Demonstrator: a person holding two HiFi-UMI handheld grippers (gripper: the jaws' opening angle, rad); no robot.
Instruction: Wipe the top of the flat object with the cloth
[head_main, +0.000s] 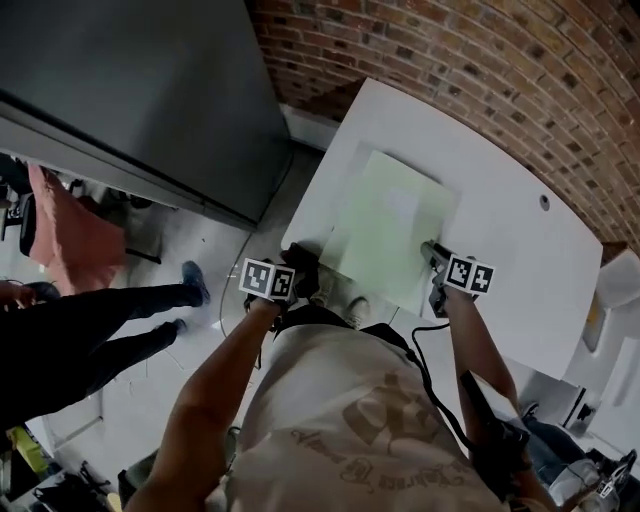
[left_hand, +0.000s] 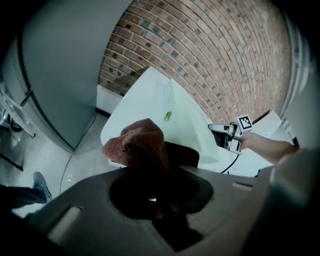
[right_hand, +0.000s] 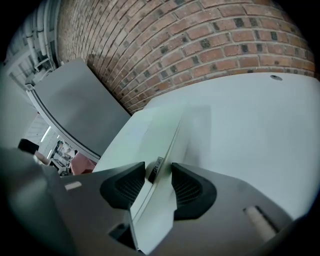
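Observation:
A pale green flat board (head_main: 385, 225) lies on the white table (head_main: 510, 260). My left gripper (head_main: 301, 266) is at the board's near left corner, by the table's edge. It is shut on a bunched brown cloth (left_hand: 142, 145), which hides its jaws. My right gripper (head_main: 431, 252) is at the board's near right corner. In the right gripper view the board's edge (right_hand: 162, 155) runs between the two ribbed pads (right_hand: 131, 186), which close on it. The left gripper view shows the right gripper (left_hand: 225, 133) across the board (left_hand: 182, 127).
A brick wall (head_main: 470, 60) runs behind the table. A tall grey cabinet (head_main: 130, 90) stands to the left. A person's legs in dark trousers (head_main: 90, 320) stretch over the floor at left. A small hole (head_main: 544, 201) marks the table's far right.

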